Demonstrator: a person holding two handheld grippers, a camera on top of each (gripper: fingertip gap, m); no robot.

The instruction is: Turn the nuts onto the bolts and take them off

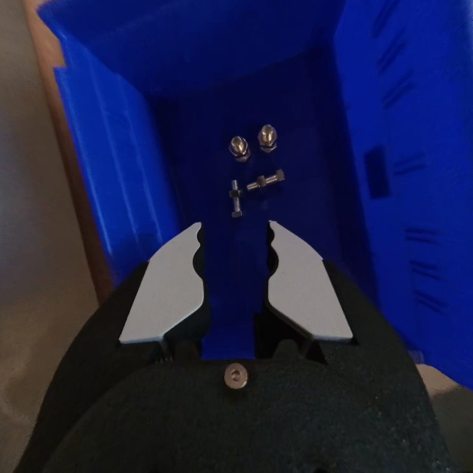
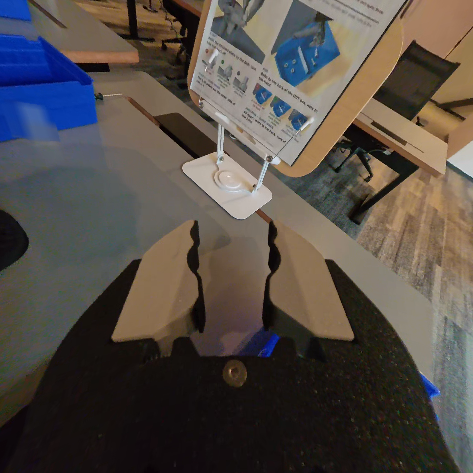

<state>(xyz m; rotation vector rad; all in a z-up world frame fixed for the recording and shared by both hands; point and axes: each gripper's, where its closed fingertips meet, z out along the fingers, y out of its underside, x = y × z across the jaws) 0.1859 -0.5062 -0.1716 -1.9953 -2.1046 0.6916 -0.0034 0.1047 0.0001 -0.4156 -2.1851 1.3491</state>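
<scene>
In the left wrist view, several steel bolts with nuts on them lie on the floor of a deep blue bin point(image 1: 122, 158). Two stand on their heads with nuts on: one on the left point(image 1: 239, 149) and one on the right point(image 1: 267, 138). Two lie flat: one pointing away point(image 1: 236, 198), one crosswise point(image 1: 266, 183). My left gripper point(image 1: 234, 225) is open and empty, just short of the lying bolts. My right gripper point(image 2: 233, 225) is open and empty over the grey table point(image 2: 89, 204), away from the bolts.
A white stand point(image 2: 227, 184) holds an instruction sheet on a wooden board point(image 2: 289, 71) ahead of the right gripper. Blue bins point(image 2: 43, 84) sit at the far left of the table. A blue edge point(image 2: 266, 344) shows under the right gripper. The table edge and floor point(image 2: 409, 230) lie to the right. The grippers' ends are close to 65 cm from one another.
</scene>
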